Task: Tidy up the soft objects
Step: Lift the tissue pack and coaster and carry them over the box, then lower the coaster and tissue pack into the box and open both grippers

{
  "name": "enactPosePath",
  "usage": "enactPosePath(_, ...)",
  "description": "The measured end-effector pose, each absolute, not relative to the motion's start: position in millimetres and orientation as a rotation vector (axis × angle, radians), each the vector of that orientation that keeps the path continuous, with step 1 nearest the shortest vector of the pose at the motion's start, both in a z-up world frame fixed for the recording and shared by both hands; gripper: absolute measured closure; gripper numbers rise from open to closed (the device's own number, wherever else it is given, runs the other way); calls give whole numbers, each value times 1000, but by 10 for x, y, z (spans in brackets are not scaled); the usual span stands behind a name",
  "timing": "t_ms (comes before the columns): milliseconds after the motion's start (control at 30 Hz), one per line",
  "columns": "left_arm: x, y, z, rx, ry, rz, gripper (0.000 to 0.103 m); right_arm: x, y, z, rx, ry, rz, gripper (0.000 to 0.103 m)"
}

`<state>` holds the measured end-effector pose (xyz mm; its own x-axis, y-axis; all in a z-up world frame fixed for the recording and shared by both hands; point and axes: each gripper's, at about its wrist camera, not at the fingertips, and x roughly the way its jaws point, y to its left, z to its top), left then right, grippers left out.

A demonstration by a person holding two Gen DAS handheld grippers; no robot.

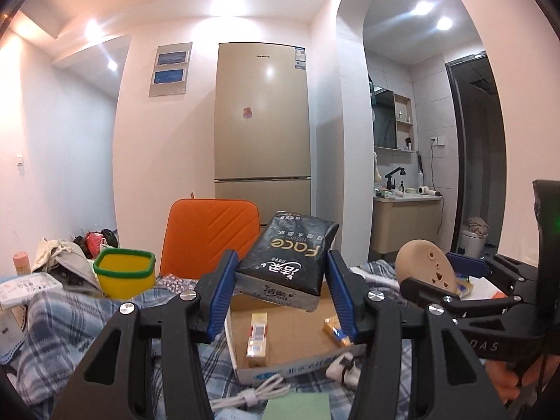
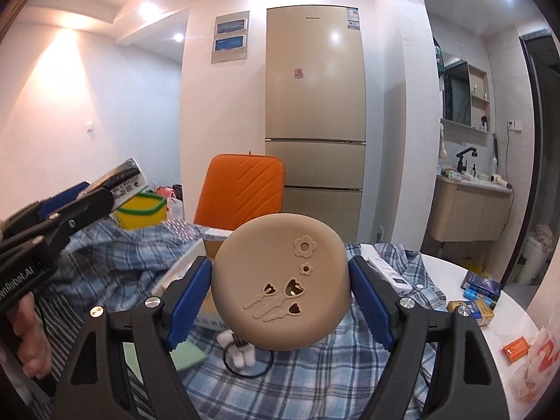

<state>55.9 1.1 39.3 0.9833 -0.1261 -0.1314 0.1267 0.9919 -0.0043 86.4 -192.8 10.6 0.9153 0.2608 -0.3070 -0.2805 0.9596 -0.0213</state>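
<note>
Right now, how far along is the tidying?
Early to midway. Done: nothing clearly sorted, though the cardboard box holds a few small packets. In hand: the left gripper grips a black tissue pack; the right gripper grips a beige round container. Left: plaid cloth, cable and clutter lie loose.
</note>
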Motion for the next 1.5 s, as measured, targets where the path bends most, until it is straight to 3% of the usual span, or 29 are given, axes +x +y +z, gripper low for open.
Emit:
enactPosePath(467,1214,28,768,-62,95,-45,53,1408,-1819,730,-51,189,223,22)
enactPosePath(867,1571,131,171,-64,258,-28,53,2079,-1576,125,34,377,264,22)
enactPosePath(1500,1620,325,147,-110,288,-13,52,2349,-1024,-777,-99,681,452,22)
